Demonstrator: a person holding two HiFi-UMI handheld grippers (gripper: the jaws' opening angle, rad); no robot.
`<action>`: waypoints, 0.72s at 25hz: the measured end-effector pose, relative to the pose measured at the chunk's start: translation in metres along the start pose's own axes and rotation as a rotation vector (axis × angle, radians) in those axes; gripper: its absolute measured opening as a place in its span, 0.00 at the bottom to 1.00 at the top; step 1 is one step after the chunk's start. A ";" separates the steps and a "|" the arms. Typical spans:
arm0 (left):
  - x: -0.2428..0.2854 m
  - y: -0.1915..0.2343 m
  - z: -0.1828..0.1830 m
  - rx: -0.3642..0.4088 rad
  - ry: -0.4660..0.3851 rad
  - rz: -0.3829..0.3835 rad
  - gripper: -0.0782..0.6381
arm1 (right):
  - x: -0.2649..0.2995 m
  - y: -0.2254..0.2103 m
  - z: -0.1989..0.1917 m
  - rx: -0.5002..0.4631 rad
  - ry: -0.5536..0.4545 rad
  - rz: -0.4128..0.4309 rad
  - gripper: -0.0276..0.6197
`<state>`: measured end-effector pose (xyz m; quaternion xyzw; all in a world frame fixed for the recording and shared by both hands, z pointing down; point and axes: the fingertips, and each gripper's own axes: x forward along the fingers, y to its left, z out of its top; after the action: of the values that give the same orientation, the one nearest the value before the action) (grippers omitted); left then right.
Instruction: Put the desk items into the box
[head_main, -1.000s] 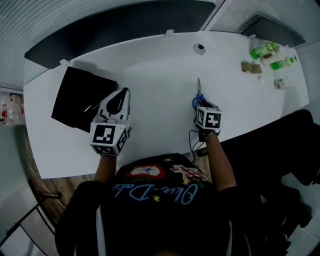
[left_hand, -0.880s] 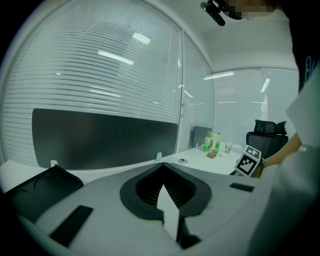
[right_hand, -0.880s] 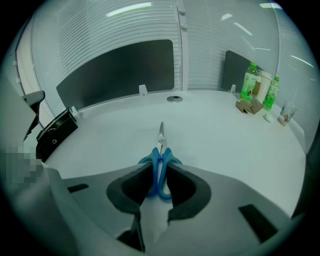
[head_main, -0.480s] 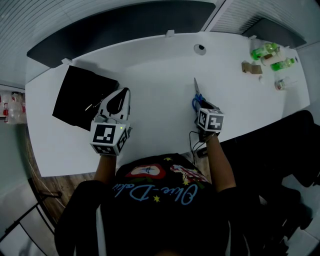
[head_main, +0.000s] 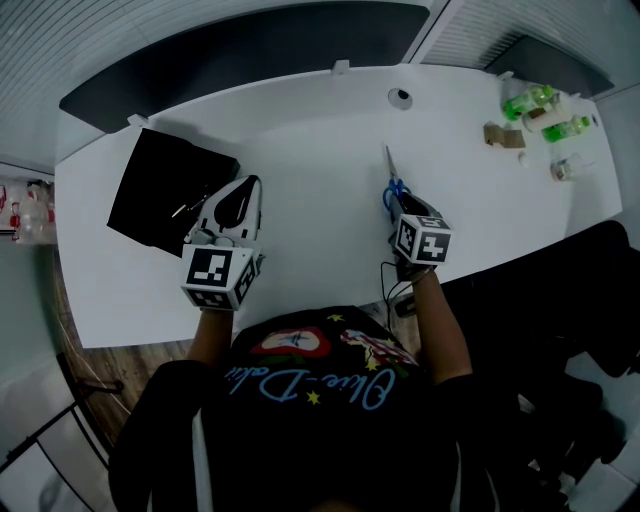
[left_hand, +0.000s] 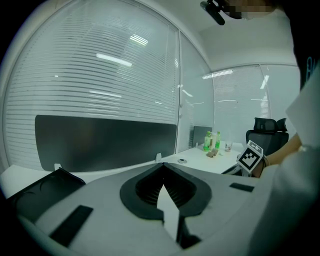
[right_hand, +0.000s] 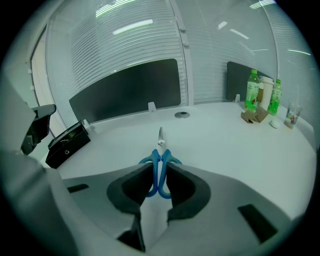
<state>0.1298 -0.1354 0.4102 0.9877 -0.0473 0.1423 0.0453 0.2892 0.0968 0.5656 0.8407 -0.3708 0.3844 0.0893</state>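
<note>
Blue-handled scissors (right_hand: 160, 145) point away from me, their handles clamped between the pads of my right gripper (right_hand: 160, 169), whose jaws have just been closing on them. In the head view the scissors (head_main: 390, 180) stick out ahead of the right gripper (head_main: 400, 207) at mid-table. The black box (head_main: 160, 195) sits at the table's left; it also shows in the right gripper view as the box (right_hand: 67, 145) and in the left gripper view as the box (left_hand: 37, 189). My left gripper (head_main: 243, 188) hovers just right of the box, its jaws (left_hand: 161, 167) shut with nothing in them.
Green bottles (head_main: 535, 102), a small cardboard piece (head_main: 500, 134) and a clear cup (head_main: 560, 168) stand at the far right corner. A round cable grommet (head_main: 400, 96) sits near the back edge, below a dark partition (head_main: 250, 50). A black chair (head_main: 590, 290) stands right of the table.
The scissors' tip has swung a little farther away and to the left, and the right gripper has risen slightly with them. The left gripper has stayed put.
</note>
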 end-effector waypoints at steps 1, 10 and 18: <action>-0.001 -0.001 0.000 0.000 0.001 0.003 0.12 | -0.001 0.001 0.003 -0.002 -0.009 0.006 0.18; -0.012 -0.003 0.001 0.003 -0.004 0.047 0.12 | -0.005 0.009 0.028 -0.048 -0.064 0.066 0.18; -0.029 0.000 0.001 -0.003 -0.011 0.108 0.12 | -0.008 0.021 0.056 -0.134 -0.106 0.125 0.18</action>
<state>0.1025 -0.1326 0.4015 0.9843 -0.1009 0.1392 0.0390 0.3039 0.0616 0.5184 0.8273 -0.4516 0.3183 0.1014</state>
